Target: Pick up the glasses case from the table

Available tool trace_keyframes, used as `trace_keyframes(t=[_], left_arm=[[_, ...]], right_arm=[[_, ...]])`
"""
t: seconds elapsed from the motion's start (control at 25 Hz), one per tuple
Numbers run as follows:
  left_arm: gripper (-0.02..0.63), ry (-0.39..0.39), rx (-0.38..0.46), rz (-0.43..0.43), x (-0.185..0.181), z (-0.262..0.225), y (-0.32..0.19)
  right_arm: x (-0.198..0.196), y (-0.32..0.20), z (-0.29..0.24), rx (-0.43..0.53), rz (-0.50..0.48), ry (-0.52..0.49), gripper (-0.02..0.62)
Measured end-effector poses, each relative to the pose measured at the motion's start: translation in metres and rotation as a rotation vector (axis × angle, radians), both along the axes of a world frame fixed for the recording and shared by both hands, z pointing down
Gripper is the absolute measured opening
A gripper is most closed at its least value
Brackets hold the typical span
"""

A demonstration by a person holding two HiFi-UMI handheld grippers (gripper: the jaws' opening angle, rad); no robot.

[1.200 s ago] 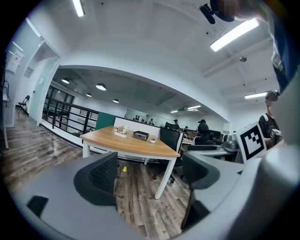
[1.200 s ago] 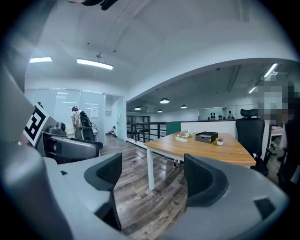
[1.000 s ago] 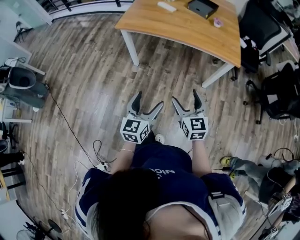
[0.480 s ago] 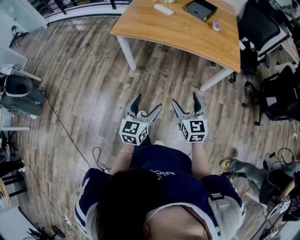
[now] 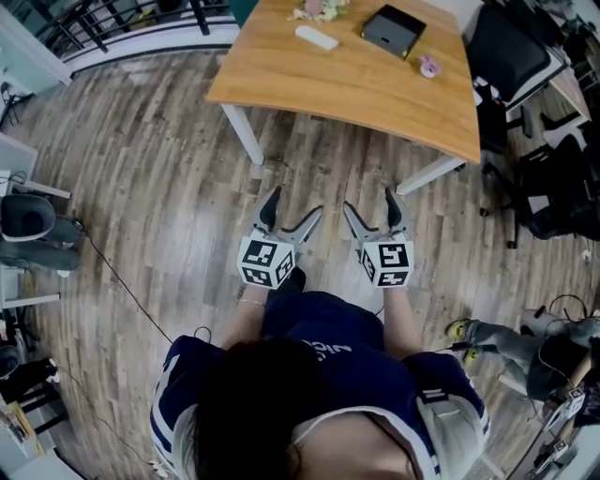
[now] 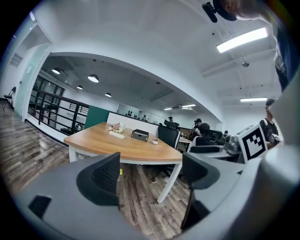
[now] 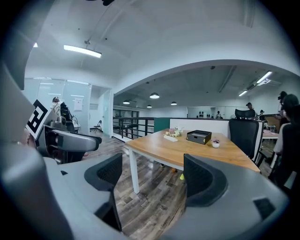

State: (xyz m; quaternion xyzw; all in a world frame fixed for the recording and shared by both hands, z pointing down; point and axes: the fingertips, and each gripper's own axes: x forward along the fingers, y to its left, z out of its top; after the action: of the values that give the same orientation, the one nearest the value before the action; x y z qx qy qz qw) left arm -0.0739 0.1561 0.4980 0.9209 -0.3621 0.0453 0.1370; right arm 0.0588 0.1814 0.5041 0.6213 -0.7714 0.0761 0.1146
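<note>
Left gripper (image 5: 295, 202) and right gripper (image 5: 368, 199) are side by side over wood floor (image 5: 169, 187), short of the table (image 5: 356, 84). Both have jaws apart with nothing between them. The white oblong glasses case (image 5: 317, 37) lies on the table's far part, well apart from both grippers. It sits beside flowers (image 5: 319, 7), left of a dark box (image 5: 393, 29).

The left gripper (image 5: 296, 202) and right gripper (image 5: 369, 200) hang side by side, jaws apart, empty.
</note>
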Motion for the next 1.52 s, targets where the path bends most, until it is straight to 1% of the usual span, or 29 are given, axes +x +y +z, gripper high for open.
trace_keyframes(t=[0.24,0.44,0.56,0.76,0.88,1.0,1.12,1.2,1.32,1.44,1.52], left_arm=[[0.413,-0.024,0.020,0.046,-0.008,-0.004,-0.059],[0.413,-0.039,0.025,0.067,-0.020,-0.001,-0.097],[0.413,-0.066,0.031,0.079,-0.031,0.002,-0.116],[0.413,-0.079,0.039,0.082,-0.040,0.000,-0.133],[0.413,-0.084,0.028,0.079,-0.044,0.004,-0.138],[0.413,-0.084,0.016,0.078,-0.041,0.007,-0.144],[0.413,-0.105,0.030,0.077,-0.033,0.011,-0.150],[0.413,-0.108,0.033,0.063,-0.029,0.014,-0.159],[0.413,-0.081,0.013,0.013,-0.027,0.016,-0.182],[0.413,-0.082,0.023,-0.034,-0.021,0.011,-0.211],[0.413,-0.085,0.020,-0.076,-0.018,0.013,-0.234]], right_arm=[[-0.012,-0.051,-0.002,-0.004,0.051,0.009,0.394],[-0.030,-0.088,0.008,-0.021,0.050,0.031,0.394],[-0.042,-0.106,0.014,-0.027,0.056,0.006,0.393],[-0.046,-0.122,0.019,-0.035,0.076,-0.013,0.391],[-0.047,-0.129,0.022,-0.039,0.092,-0.026,0.391],[-0.046,-0.138,0.024,-0.047,0.096,-0.027,0.390],[-0.041,-0.147,0.029,-0.059,0.085,-0.024,0.390],[-0.037,-0.159,0.033,-0.063,0.070,-0.021,0.390],[-0.031,-0.186,0.038,-0.069,0.039,-0.023,0.390],[-0.018,-0.227,0.035,-0.062,0.013,-0.033,0.390],[-0.012,-0.260,0.033,-0.054,-0.022,-0.032,0.390]])
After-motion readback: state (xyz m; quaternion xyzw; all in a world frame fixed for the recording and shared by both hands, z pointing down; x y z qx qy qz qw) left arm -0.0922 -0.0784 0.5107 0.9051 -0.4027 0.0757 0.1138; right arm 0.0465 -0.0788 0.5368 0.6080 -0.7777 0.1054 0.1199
